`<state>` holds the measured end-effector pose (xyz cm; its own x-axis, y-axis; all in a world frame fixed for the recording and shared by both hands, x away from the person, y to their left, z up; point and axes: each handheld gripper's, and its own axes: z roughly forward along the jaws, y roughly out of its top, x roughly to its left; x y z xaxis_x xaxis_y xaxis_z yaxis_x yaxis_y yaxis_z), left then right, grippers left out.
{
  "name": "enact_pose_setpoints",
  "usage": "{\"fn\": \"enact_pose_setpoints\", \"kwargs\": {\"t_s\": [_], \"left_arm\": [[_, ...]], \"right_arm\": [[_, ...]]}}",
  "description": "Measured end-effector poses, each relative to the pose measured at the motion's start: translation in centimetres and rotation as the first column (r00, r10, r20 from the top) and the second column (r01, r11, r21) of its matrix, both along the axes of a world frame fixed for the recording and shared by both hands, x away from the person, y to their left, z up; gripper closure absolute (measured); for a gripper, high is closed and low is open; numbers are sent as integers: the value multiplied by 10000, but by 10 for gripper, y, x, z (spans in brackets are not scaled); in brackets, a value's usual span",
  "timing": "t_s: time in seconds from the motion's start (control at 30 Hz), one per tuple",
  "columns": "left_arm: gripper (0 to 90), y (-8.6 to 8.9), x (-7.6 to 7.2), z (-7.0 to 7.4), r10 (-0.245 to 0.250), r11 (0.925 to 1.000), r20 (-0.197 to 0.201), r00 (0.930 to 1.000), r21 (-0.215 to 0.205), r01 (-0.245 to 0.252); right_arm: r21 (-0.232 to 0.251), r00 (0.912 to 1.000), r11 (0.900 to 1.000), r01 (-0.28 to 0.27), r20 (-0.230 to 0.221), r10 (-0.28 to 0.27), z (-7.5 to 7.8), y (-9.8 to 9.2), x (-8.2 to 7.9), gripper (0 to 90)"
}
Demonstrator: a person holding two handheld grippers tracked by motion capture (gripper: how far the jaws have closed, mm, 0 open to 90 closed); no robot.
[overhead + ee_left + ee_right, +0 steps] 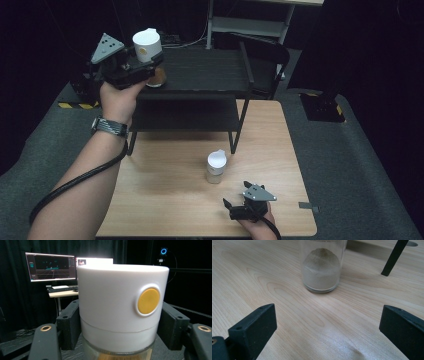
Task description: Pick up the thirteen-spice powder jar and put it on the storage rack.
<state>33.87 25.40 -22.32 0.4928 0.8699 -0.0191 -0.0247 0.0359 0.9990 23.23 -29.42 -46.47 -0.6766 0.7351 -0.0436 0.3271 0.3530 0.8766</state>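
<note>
While our left gripper (142, 62) is clamped on a jar with a white lid (147, 45), we hold that jar at the front left corner of the black shelf rack (200, 75), over its top shelf, so the step in hand looks like setting it onto the rack. From the high view we cannot quite tell whether the glass base already touches the shelf or hangs just above it. In the left gripper view the black jaws press both sides of the smooth, matt white lid (117, 305), a plain cylinder with a round yellow button (148, 301) set in its side; below the lid a clear glass wall shows amber-brown contents.

Our right gripper (239, 207) rests near the front edge of the pale wood-grain table (165, 200), its jaws spread wide and holding nothing. A second glass jar (322, 267), part-filled with heaped beige powder, stands close ahead of it.

Next, we judge, the left jar needs lowering level onto the shelf before the jaws let go
</note>
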Motion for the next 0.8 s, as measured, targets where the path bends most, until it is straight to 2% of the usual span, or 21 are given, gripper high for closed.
{"fn": "enact_pose_setpoints", "kwargs": {"t_s": [0.8], "left_arm": [[299,-1,5,1,-54,9999,-102,9999,155,56]], "right_arm": [[41,10000,10000,4,60,-4,-1,0,-1,7]]}}
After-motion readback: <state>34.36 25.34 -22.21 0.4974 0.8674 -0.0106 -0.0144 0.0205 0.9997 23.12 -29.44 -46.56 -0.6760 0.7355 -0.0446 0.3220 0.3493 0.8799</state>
